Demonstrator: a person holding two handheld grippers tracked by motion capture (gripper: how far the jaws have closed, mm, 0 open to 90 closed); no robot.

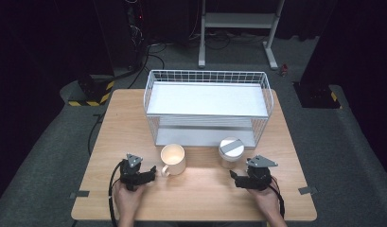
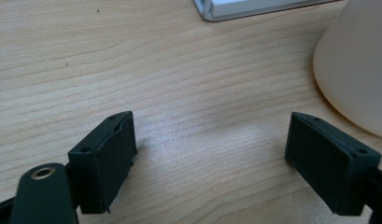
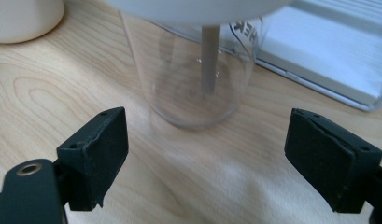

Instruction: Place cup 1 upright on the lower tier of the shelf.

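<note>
A cream mug (image 1: 173, 159) stands on the wooden table (image 1: 200, 196), its handle turned toward the front. To its right is a clear jar (image 1: 231, 152) with a grey lid. My left gripper (image 1: 152, 171) lies just left of the mug's handle and is open, with bare wood between its jaws (image 2: 211, 123); the mug (image 2: 357, 65) rises at the right of the left gripper view. My right gripper (image 1: 234, 177) sits in front of the jar, also open and holding nothing (image 3: 207, 119). The jar (image 3: 193, 79) stands a little beyond its jaws, apart from them.
A white wire rack (image 1: 207, 72) with two flat shelves stands behind the mug and jar; its lower shelf edge (image 3: 328, 60) lies right of the jar. Open wood stretches along the front between my hands. Past the table are dark floor, cables and a metal stand.
</note>
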